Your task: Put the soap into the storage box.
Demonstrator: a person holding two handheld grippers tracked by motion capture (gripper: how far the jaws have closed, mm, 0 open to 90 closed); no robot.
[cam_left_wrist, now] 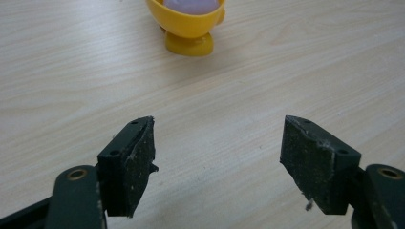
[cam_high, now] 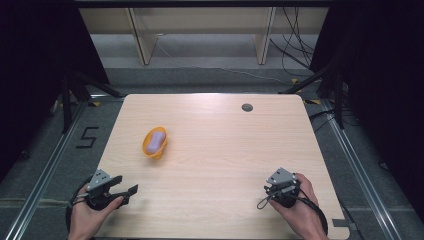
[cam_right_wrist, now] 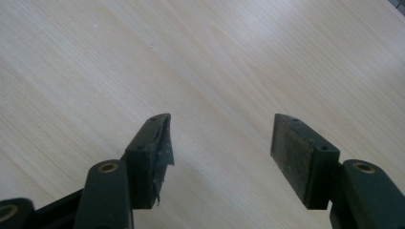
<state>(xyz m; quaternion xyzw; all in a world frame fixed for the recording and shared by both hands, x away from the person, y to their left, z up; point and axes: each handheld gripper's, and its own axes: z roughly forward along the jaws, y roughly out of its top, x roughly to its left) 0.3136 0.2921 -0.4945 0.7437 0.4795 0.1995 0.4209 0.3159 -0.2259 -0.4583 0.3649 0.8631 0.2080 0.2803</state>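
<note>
The surface (cam_high: 215,150) was a pale wooden top, bare but for a small grey disc (cam_high: 247,107) near its far edge and the cup (cam_high: 155,142) left of centre. The cup was yellow, on a short foot, and stood upright with a pale purple egg (cam_high: 158,139) lying inside it; seen from above, the egg's long axis ran from near-left to far-right. The left claw (cam_high: 126,189) sat at the near left corner, jaws wide apart and empty, aimed forward and to the right. In the left gripper view the cup (cam_left_wrist: 187,26) stood straight ahead, slightly left of the gap, well apart from the jaws. The right claw (cam_high: 275,190) rested at the near right, also spread and empty, facing bare wood. The left claw was clearly nearer, so the reach probably fell to it.
</note>
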